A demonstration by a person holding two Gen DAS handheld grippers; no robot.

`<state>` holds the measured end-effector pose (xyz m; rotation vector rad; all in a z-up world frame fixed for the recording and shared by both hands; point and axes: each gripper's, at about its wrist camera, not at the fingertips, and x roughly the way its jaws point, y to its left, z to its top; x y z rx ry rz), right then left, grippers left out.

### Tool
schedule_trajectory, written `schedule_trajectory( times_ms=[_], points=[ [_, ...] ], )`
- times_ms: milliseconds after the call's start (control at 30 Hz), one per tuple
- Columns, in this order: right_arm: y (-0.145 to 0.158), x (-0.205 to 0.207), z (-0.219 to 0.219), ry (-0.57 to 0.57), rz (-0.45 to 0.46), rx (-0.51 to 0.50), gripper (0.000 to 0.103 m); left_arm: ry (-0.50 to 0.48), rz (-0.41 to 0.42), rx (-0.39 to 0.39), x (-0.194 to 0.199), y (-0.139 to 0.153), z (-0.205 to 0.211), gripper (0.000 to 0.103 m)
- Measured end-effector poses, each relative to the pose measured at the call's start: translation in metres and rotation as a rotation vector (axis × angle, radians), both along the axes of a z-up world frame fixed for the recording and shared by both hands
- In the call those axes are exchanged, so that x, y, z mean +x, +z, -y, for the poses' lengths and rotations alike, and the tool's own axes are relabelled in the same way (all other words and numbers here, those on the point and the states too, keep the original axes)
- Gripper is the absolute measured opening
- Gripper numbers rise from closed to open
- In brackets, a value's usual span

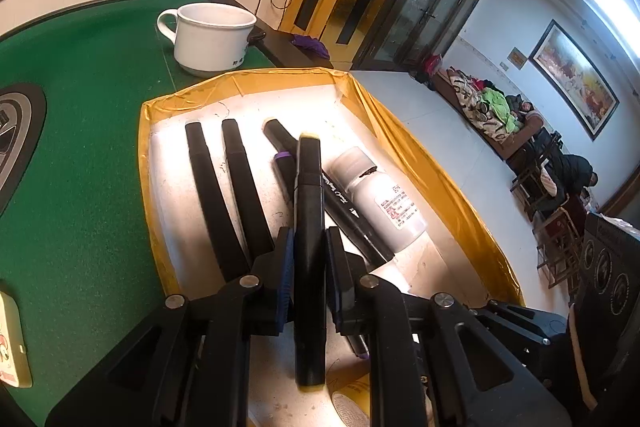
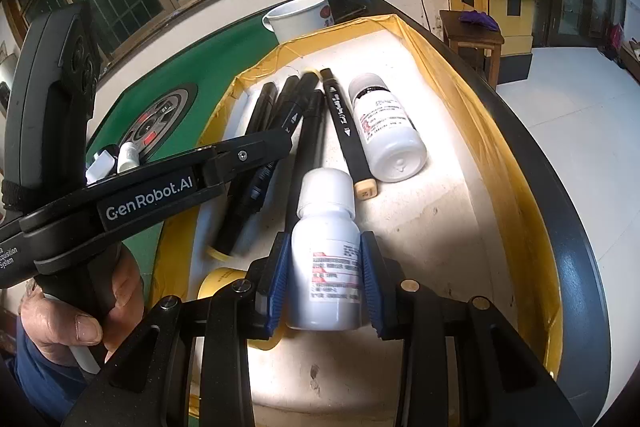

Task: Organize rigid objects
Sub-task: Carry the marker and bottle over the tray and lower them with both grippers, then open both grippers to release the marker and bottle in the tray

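Note:
A white tray with yellow taped rim (image 1: 372, 99) sits on the green table; it also shows in the right wrist view (image 2: 472, 67). In it lie several black markers (image 1: 208, 187) and a white bottle (image 1: 384, 199), seen too in the right wrist view (image 2: 388, 131). My left gripper (image 1: 310, 255) is shut on a black marker (image 1: 310, 227) with a cream cap, low over the tray. My right gripper (image 2: 324, 275) is shut on a second white bottle (image 2: 326, 259) above the tray's near end. The left gripper (image 2: 256, 151) reaches in from the left in the right wrist view.
A white mug (image 1: 210, 35) stands on the green felt beyond the tray, seen too in the right wrist view (image 2: 300, 17). A round control panel (image 2: 160, 119) is set in the table. Small white items (image 2: 120, 159) lie left of the tray. A roll of yellow tape (image 2: 220, 279) lies in the tray's near end.

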<state>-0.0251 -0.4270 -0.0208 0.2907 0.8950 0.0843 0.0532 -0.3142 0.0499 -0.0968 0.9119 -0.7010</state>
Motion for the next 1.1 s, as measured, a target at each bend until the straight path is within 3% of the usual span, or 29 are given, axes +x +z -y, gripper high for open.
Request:
schedule_trajectory(
  times_ms=[200, 267, 400, 767, 933, 1100],
  points=[
    [0.007, -0.006, 0.001, -0.014, 0.002, -0.021, 0.032, -0.02, 0.009, -0.006, -0.005, 0.003, 0.002, 0.032],
    [0.01, -0.008, 0.002, -0.017, 0.007, -0.025, 0.032, -0.012, -0.001, -0.014, -0.004, 0.003, 0.0, 0.048],
    [0.017, -0.013, 0.003, -0.033, 0.026, -0.035, 0.033, -0.003, -0.021, -0.042, -0.002, 0.003, -0.007, 0.048],
    [0.043, -0.022, -0.002, -0.047, 0.106, -0.05, 0.038, 0.034, 0.061, -0.07, -0.016, 0.032, -0.037, 0.048],
    [0.057, -0.022, -0.024, -0.012, 0.146, -0.06, 0.047, 0.09, 0.088, -0.084, -0.017, 0.045, -0.074, 0.048],
    [0.063, -0.017, -0.057, 0.065, 0.147, -0.062, 0.049, 0.183, 0.114, -0.063, -0.017, 0.049, -0.129, 0.048]
  ],
)
